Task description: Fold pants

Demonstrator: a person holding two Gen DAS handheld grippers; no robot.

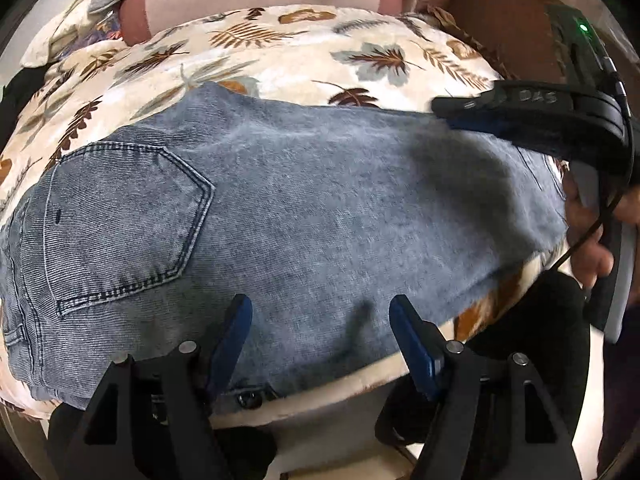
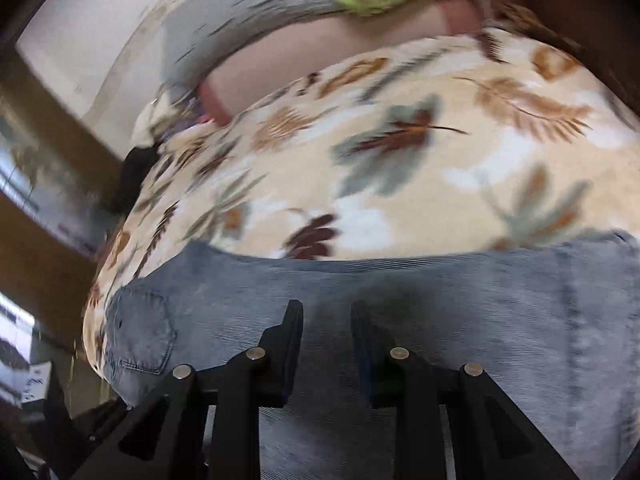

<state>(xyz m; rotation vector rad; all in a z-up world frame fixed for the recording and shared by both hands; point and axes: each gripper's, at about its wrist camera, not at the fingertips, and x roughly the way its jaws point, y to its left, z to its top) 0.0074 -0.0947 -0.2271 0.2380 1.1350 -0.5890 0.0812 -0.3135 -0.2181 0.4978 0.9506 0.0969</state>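
The blue jeans (image 1: 304, 208) lie flat on the leaf-print blanket (image 1: 280, 52). The left hand-held gripper (image 1: 320, 316) at 6 o'clock is spread wide. The right hand-held gripper (image 2: 326, 320) is spread too.

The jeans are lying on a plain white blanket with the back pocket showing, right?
Not quite. The jeans do show their back pocket, but the blanket is not plain white: it is cream with brown and grey leaves printed on it. The left wrist view shows it clearly.

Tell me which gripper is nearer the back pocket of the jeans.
Left. The left gripper hovers open just right of the back pocket; the right gripper is over the far leg end.
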